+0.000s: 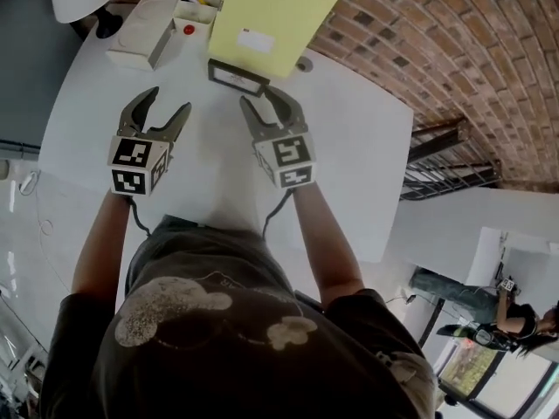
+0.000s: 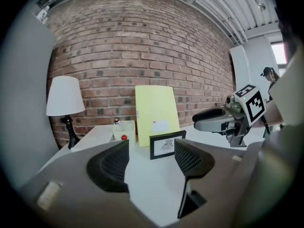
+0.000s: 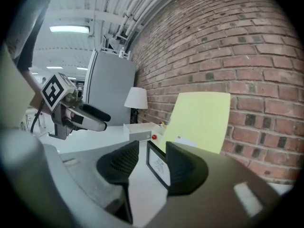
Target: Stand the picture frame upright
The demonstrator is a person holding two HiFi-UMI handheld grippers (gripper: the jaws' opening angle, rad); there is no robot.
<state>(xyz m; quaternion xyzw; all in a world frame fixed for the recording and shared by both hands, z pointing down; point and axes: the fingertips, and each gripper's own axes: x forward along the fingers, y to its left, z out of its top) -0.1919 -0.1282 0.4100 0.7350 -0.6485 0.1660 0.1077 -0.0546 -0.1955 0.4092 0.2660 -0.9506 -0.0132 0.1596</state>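
person's dark shirt (image 1: 218,339) nearest | white table (image 1: 349,138) | yellow folder (image 1: 275,11) against brick wall (image 1: 393,33) | left gripper (image 1: 169,100) released, empty | right gripper (image 1: 259,97) released, empty | picture frame (image 1: 238,77) stands upright on table, just before folder, beyond both grippers, untouched

**Picture frame: standing upright on counter**

The picture frame (image 1: 238,77) is a small black-edged rectangle in landscape format. It holds a white sheet with a small dark drawing at its centre. It stands upright on the white counter (image 1: 349,147), just in front of the leaning yellow sheet (image 1: 275,16).
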